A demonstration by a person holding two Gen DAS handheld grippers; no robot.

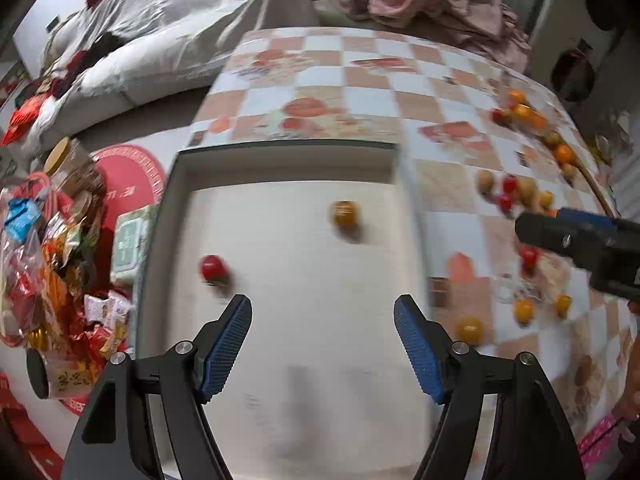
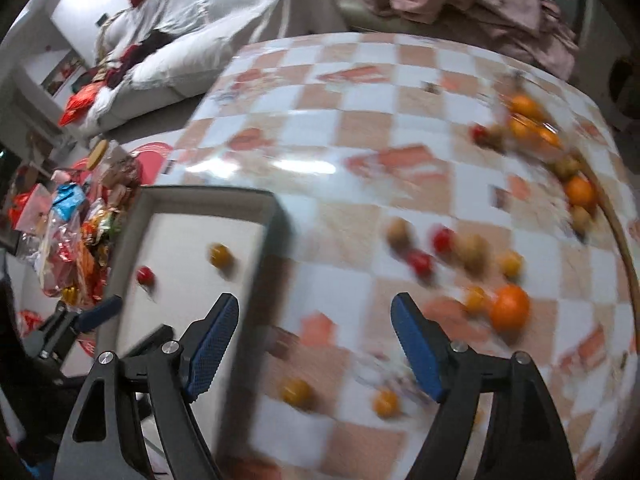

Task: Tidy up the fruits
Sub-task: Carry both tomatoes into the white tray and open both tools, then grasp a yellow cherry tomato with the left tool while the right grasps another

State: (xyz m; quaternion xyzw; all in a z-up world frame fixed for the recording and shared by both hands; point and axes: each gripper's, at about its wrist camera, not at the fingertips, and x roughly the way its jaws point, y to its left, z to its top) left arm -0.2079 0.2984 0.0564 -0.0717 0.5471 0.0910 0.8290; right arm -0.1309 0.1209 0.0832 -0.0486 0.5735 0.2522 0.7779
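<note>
A white box tray [image 1: 280, 168] lies on the checked table and holds a red cherry tomato [image 1: 212, 267] and a yellow one [image 1: 345, 213]. My left gripper [image 1: 323, 344] is open and empty above the tray's near part. My right gripper [image 2: 314, 340] is open and empty over the table, just right of the tray [image 2: 208, 194]. Several loose yellow and red tomatoes, brown fruits and an orange [image 2: 510, 307] lie scattered to its right. A yellow tomato [image 2: 296, 391] lies near below it. The right gripper also shows in the left wrist view [image 1: 568, 236].
A round wooden-rimmed tray [image 2: 612, 220] with oranges and brown fruits sits at the table's far right. Bags of snacks [image 1: 48, 264] and a jar lie on the floor left of the table. A sofa with white bedding [image 1: 160, 28] and pink clothes stand behind.
</note>
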